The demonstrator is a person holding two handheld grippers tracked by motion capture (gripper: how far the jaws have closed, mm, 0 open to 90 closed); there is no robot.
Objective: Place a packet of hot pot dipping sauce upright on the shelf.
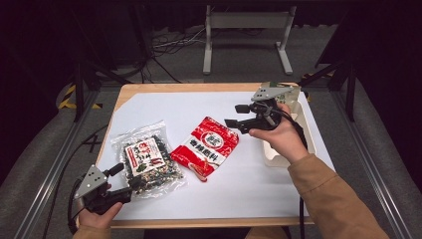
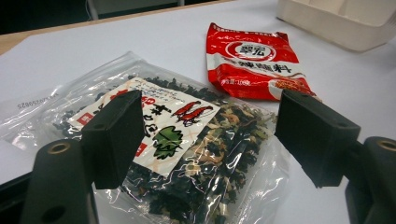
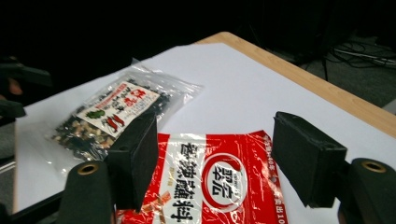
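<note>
White paper covers the table (image 1: 239,184). Nearest me, the left gripper (image 1: 130,179) sits spread beside the clear bag (image 1: 149,159) of dried greens, gripping nothing. Beyond, the red packet (image 1: 205,147) lies flat mid-table, and the right gripper (image 1: 230,114) hovers spread above its far end. A cream tray (image 1: 309,130) waits at the right edge. Judging by this, neither pack is picked up yet.

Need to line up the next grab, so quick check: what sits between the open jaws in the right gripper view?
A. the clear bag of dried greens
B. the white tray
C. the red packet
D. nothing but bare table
C: in the right gripper view the red packet lies framed between the open jaws of the right gripper, untouched, while the clear bag lies farther off to the left.
</note>
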